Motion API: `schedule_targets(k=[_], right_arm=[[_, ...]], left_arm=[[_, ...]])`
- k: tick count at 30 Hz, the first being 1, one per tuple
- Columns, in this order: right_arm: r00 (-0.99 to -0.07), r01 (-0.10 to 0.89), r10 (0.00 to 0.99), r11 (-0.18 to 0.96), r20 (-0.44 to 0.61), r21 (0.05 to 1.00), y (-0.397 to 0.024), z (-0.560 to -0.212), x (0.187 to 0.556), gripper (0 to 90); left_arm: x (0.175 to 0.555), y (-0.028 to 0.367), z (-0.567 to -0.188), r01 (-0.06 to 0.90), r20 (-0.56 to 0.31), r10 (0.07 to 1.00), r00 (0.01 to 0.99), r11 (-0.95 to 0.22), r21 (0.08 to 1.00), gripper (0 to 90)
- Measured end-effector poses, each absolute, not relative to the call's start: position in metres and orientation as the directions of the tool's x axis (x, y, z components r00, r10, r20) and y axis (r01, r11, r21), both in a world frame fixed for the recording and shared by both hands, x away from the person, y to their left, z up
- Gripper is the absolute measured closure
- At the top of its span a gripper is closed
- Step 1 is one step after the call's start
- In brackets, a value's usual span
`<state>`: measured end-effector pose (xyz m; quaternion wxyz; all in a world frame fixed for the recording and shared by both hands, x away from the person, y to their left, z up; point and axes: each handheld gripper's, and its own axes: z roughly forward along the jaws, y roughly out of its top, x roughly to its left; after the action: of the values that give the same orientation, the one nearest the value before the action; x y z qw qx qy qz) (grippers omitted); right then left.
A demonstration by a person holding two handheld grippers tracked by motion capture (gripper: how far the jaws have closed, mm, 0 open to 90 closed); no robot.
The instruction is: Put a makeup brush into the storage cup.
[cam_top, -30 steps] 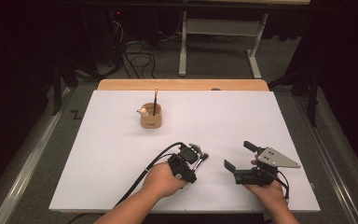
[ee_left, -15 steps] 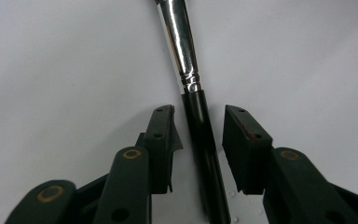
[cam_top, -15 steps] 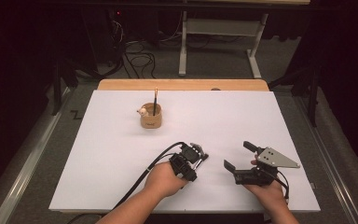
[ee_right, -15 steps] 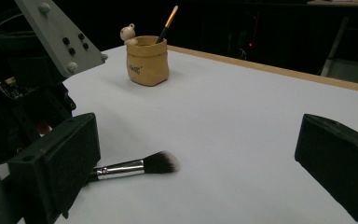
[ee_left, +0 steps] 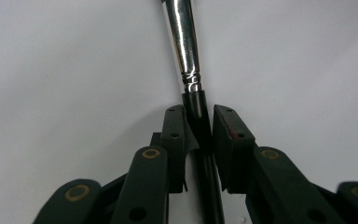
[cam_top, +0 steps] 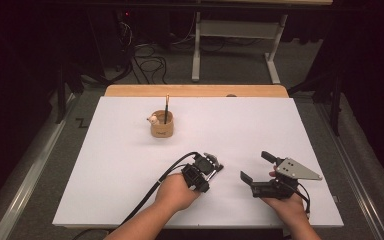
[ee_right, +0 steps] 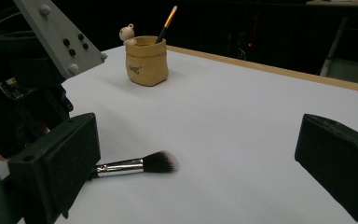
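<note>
On the white table (cam_top: 280,130), the grasp of the makeup brush (ee_right: 137,164) is under way. It lies flat at the left gripper (ee_left: 199,122), whose jaws have just been closing and now pinch its black handle. The right gripper (cam_top: 258,169) rests wide open at three o'clock. Next, I judge: lift toward the holder (cam_top: 162,125) at eleven o'clock. Against the earlier frame, nothing else differs.
</note>
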<state>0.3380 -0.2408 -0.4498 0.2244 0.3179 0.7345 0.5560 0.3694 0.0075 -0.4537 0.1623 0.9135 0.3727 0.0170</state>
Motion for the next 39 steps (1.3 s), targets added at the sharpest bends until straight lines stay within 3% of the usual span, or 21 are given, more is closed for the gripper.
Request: schedule_targets(k=[3,21,34,39], right_arm=[[-0.697,0.214,0.717,0.181,0.020,0.960,-0.241,-0.450,0.338,0.8],[-0.696,0.216,0.718,0.178,0.024,0.960,-0.241,-0.450,0.338,0.9],[-0.697,0.215,0.716,0.183,0.019,0.959,-0.241,-0.450,0.338,0.9],[-0.698,0.216,0.716,0.185,0.019,0.959,-0.240,-0.450,0.338,0.9]], left_arm=[[0.370,0.009,-0.453,0.669,-0.082,0.682,0.727,-0.676,0.309,78.7],[0.368,0.014,-0.451,0.651,-0.078,0.669,0.739,-0.681,0.336,79.2],[0.360,0.038,-0.448,0.638,-0.114,0.661,0.742,-0.642,0.426,79.3],[0.355,0.053,-0.450,0.631,-0.138,0.664,0.735,-0.595,0.499,79.3]])
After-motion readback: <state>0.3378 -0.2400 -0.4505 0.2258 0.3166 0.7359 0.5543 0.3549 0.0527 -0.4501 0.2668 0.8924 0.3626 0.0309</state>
